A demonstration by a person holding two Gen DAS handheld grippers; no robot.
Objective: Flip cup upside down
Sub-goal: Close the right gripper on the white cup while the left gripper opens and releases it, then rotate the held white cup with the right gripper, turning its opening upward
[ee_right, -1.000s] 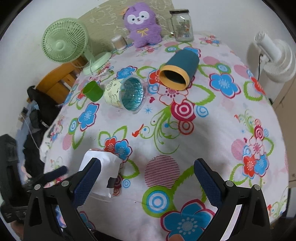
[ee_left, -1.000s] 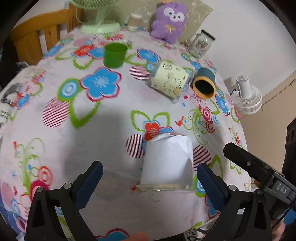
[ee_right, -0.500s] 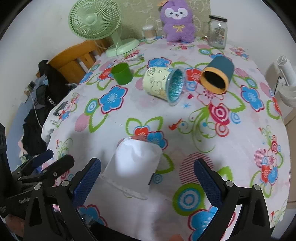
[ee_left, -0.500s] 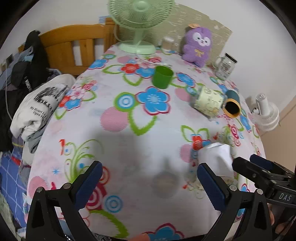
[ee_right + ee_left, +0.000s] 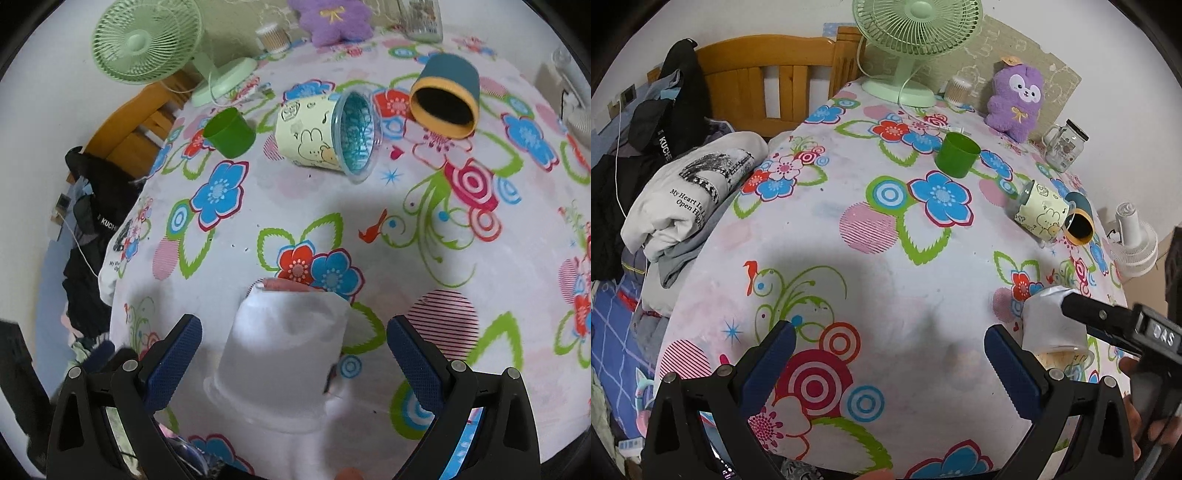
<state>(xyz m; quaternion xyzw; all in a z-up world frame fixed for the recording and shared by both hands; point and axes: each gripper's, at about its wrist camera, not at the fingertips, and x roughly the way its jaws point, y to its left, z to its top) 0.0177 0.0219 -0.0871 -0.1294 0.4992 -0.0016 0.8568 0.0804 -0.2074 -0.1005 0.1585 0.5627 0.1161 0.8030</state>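
A white cup (image 5: pixel 284 354) stands upside down, rim on the flowered tablecloth (image 5: pixel 424 258), near the front edge. My right gripper (image 5: pixel 293 354) is open with the cup between its blue pads, not touching. In the left wrist view the same cup (image 5: pixel 1047 325) sits at the right, partly behind the right gripper's finger. My left gripper (image 5: pixel 888 363) is open and empty over bare cloth, to the left of the cup.
A yellow cartoon cup (image 5: pixel 325 136) and a teal-and-orange cup (image 5: pixel 445 98) lie on their sides farther back. A green cup (image 5: pixel 229 133) stands upright. A green fan (image 5: pixel 912 44), purple plush (image 5: pixel 1017 99) and glass jar (image 5: pixel 1063 144) line the far edge. Clothes (image 5: pixel 690 195) lie left.
My left gripper has swung left, away from the white cup. My right gripper has moved in so the cup now sits between its open pads.
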